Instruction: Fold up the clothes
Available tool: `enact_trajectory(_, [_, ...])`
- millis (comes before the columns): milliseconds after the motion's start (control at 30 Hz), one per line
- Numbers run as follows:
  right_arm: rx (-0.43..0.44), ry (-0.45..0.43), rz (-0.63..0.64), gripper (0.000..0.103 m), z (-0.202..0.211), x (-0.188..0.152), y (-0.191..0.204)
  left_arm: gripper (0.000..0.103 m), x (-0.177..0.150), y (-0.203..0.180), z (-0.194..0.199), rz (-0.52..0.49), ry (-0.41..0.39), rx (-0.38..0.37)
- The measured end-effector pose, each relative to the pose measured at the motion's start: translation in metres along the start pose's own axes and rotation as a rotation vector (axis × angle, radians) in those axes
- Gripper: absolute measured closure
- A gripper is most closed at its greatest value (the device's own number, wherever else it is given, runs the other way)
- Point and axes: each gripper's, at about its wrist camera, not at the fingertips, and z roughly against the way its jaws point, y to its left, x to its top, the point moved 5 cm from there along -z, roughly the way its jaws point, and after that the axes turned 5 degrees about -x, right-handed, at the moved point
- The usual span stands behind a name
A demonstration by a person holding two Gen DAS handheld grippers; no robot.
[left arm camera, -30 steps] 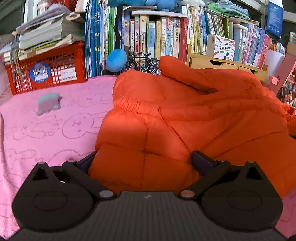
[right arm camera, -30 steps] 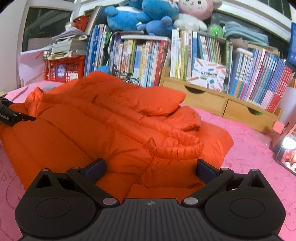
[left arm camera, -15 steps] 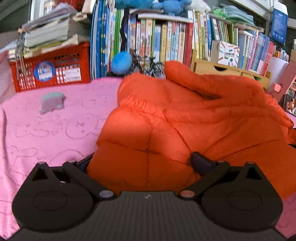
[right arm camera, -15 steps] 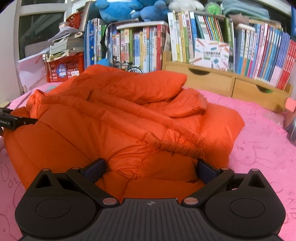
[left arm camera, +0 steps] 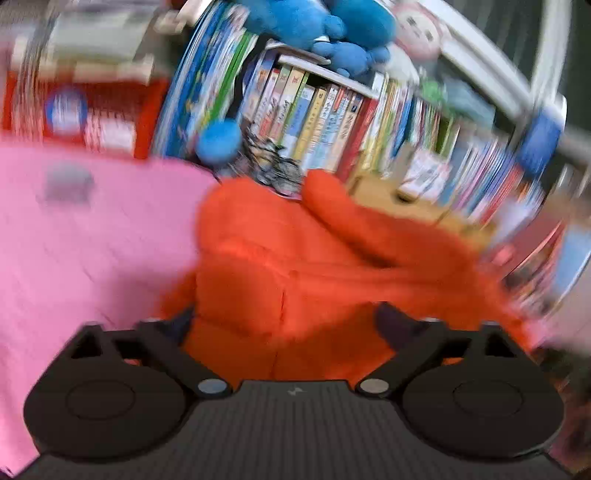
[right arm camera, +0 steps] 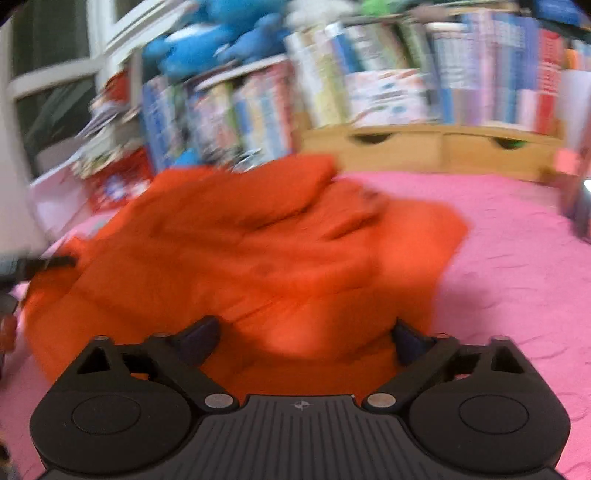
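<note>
A puffy orange jacket (left arm camera: 295,258) lies folded in a heap on the pink blanket (left arm camera: 92,240). Both views are smeared by motion. My left gripper (left arm camera: 284,315) is open, its fingers spread wide over the jacket's near left edge with only fabric showing between them. The right gripper (right arm camera: 304,330) is also open, fingers wide apart above the near right edge of the jacket (right arm camera: 258,251). A dark tip of the left gripper (right arm camera: 37,264) shows at the far left of the right wrist view, beside the jacket.
Packed bookshelves (left arm camera: 325,110) with blue plush toys (left arm camera: 317,29) line the back. A red crate (left arm camera: 85,114) stands back left, with a blue ball (left arm camera: 218,142) and a small grey object (left arm camera: 68,182) near it. Wooden drawers (right arm camera: 424,147) sit behind the pink blanket (right arm camera: 517,277).
Both cameras have swung and tilted fast, blurring the views; the jacket sits farther back in each. Both grippers stay open, holding nothing. The jacket looks unchanged.
</note>
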Motion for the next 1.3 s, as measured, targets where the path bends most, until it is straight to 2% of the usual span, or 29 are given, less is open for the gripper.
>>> enact_trajectory(33, [0.008, 0.002, 0.041, 0.021, 0.003, -0.003, 0.011, 0.042, -0.001, -0.002, 0.002, 0.005, -0.005, -0.007])
enact_trajectory(67, [0.015, 0.004, 0.083, 0.031, 0.005, -0.007, 0.021, 0.070, -0.003, -0.005, 0.004, -0.022, -0.005, 0.018])
enact_trajectory(100, [0.013, -0.006, 0.100, 0.037, 0.011, -0.007, 0.027, 0.077, -0.003, -0.009, 0.008, -0.046, -0.015, 0.030])
enact_trajectory(167, [0.006, -0.033, 0.108, 0.068, 0.023, -0.003, 0.033, 0.089, -0.004, -0.018, 0.016, -0.094, -0.036, 0.053])
enact_trajectory(233, [-0.005, -0.071, 0.077, 0.081, 0.037, 0.006, 0.031, 0.090, 0.004, -0.030, 0.031, -0.111, -0.088, 0.021])
enact_trajectory(300, [-0.007, -0.155, 0.039, 0.084, 0.060, 0.023, 0.027, 0.090, 0.020, -0.044, 0.049, -0.155, -0.167, -0.002])
enact_trajectory(400, [-0.014, -0.266, 0.064, 0.085, 0.084, 0.057, 0.026, 0.090, 0.056, -0.068, 0.060, -0.255, -0.268, -0.021])
enact_trajectory(567, [-0.109, -0.389, 0.085, 0.085, 0.096, 0.110, 0.015, 0.090, 0.106, -0.089, 0.042, -0.323, -0.351, 0.007])
enact_trajectory(700, [-0.102, -0.519, 0.067, 0.085, 0.121, 0.150, 0.008, 0.090, 0.136, -0.103, 0.059, -0.306, -0.460, -0.073])
enact_trajectory(800, [-0.089, -0.615, 0.068, 0.085, 0.138, 0.164, 0.005, 0.088, 0.140, -0.103, 0.077, -0.299, -0.558, -0.128])
enact_trajectory(833, [-0.073, -0.641, 0.058, 0.085, 0.142, 0.166, 0.002, 0.086, 0.135, -0.100, 0.080, -0.287, -0.559, -0.159])
enact_trajectory(900, [-0.045, -0.632, 0.037, 0.085, 0.141, 0.154, -0.004, 0.084, 0.118, -0.089, 0.083, -0.264, -0.527, -0.155])
enact_trajectory(967, [-0.039, -0.557, 0.015, 0.084, 0.131, 0.125, -0.011, 0.082, 0.089, -0.067, 0.081, -0.209, -0.430, -0.131])
enact_trajectory(1000, [-0.023, -0.497, -0.004, 0.084, 0.123, 0.106, -0.014, 0.082, 0.074, -0.056, 0.080, -0.181, -0.381, -0.118])
enact_trajectory(1100, [-0.013, -0.297, -0.053, 0.084, 0.095, 0.053, -0.018, 0.080, 0.038, -0.021, 0.063, -0.065, -0.208, -0.013])
enact_trajectory(1167, [-0.017, -0.280, -0.067, 0.084, 0.092, 0.045, -0.018, 0.080, 0.018, 0.000, 0.049, 0.000, -0.104, 0.070])
enact_trajectory(1233, [-0.021, -0.263, -0.080, 0.083, 0.090, 0.038, -0.019, 0.079, 0.005, 0.012, 0.038, 0.016, -0.055, 0.134])
enact_trajectory(1300, [-0.025, -0.247, -0.093, 0.078, 0.087, 0.031, -0.019, 0.075, -0.002, 0.018, 0.030, 0.016, -0.019, 0.166])
